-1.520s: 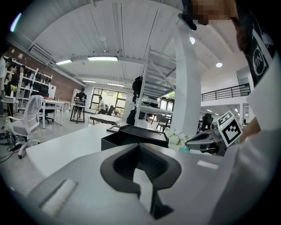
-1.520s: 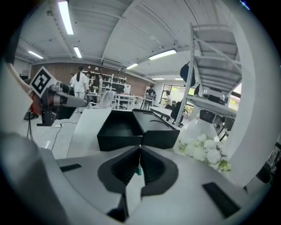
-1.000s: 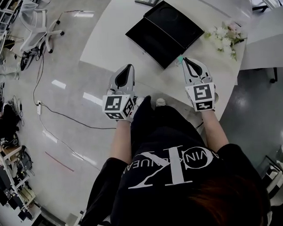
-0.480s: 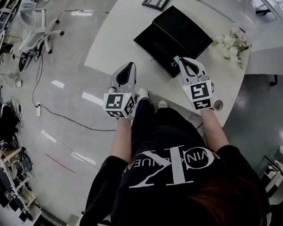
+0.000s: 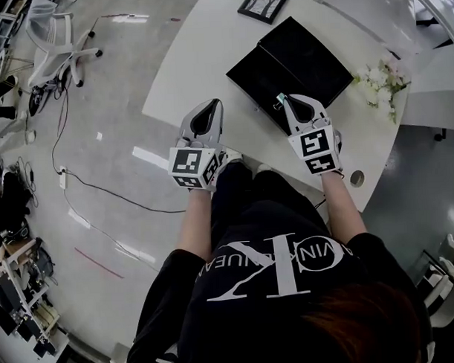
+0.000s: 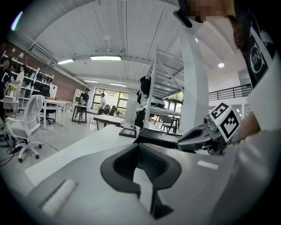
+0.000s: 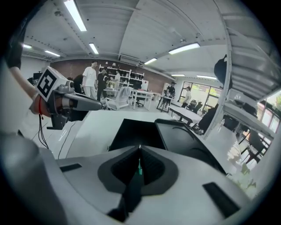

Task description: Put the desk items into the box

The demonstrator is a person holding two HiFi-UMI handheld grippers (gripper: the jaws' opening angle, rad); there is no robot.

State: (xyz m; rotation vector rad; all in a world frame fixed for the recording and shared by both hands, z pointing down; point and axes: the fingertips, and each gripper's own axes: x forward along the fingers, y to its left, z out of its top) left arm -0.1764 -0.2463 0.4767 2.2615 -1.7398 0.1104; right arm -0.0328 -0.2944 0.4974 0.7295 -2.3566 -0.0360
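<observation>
An open black box [image 5: 272, 82] lies on the white table [image 5: 200, 59], its second black half [image 5: 312, 51] joined at the far side. My right gripper [image 5: 282, 100] hovers at the box's near edge, shut on a small green item [image 5: 281, 97] with a wire handle, perhaps a binder clip. In the right gripper view only a green sliver [image 7: 139, 168] shows between the shut jaws, over the box [image 7: 131, 134]. My left gripper [image 5: 212, 104] is shut with nothing in it, above the table left of the box. The left gripper view shows the box [image 6: 160, 139] ahead.
A black picture frame [image 5: 262, 3] lies on the table beyond the box. White flowers [image 5: 383, 78] sit at the right end. A small round thing [image 5: 355, 178] is near the table's front right edge. Office chairs [image 5: 59, 53] and cables [image 5: 86, 178] occupy the floor to the left.
Both grippers have come closer to the box. The right one, still holding the green item, has gone from beside the box's right corner to its near edge.
</observation>
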